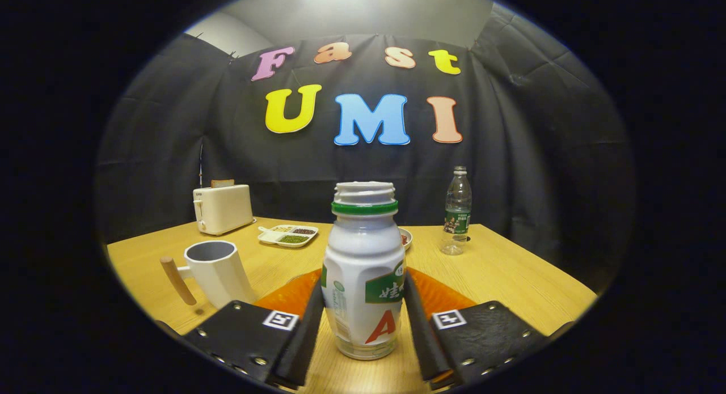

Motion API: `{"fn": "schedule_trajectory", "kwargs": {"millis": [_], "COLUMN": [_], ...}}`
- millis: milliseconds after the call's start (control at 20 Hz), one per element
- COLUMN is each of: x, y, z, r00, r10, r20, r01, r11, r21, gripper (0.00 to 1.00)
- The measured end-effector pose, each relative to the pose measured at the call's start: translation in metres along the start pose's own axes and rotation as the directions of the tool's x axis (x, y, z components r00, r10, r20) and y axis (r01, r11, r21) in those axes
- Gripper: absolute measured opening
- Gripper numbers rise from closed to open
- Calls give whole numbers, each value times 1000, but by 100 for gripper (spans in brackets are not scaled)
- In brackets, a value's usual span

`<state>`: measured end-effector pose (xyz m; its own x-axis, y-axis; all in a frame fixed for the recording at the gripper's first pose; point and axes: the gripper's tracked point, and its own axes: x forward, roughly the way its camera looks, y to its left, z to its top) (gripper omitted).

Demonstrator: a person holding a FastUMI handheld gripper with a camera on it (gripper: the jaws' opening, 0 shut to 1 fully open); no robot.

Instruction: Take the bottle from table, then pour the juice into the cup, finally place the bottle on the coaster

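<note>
Upright, uncapped bottle (363, 269) between fingers of gripper (363, 326), both pressing its sides, at desk (510, 269) near edge; coaster (437, 297) behind. Cup (215, 272) left; contents unseen. Sectioned tray (287, 236) holds grains.

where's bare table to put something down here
Bare wood lies to the right, between the orange coaster and the clear water bottle, and on out to the table's right edge. A smaller patch sits between the white mug and the divided snack tray. It is crowded around the white juice bottle, clamped between the gripper's fingers.
</note>
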<state>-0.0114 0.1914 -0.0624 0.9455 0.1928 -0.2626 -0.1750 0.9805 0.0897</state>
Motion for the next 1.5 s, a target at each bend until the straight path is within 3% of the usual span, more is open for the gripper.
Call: {"fn": "schedule_trajectory", "kwargs": {"millis": [200, 400, 800, 1050, 1300, 1500], "x": [3, 4, 9, 17, 23, 22], "y": [0, 2, 21, 36, 42, 50], "z": [4, 18, 60, 65, 73, 72], "r00": [1000, 998, 989, 987, 981, 981], "r10": [-14, -49, -68, -68, -87, -89], "r20": [9, 36, 129, 144, 175, 174], "r01": [14, 54, 118, 142, 189, 194], "r11": [1000, 989, 891, 786, 643, 554], "r21": [-11, -134, -437, -602, -743, -810], "gripper": [69, 68, 68, 69, 69, 69]}}
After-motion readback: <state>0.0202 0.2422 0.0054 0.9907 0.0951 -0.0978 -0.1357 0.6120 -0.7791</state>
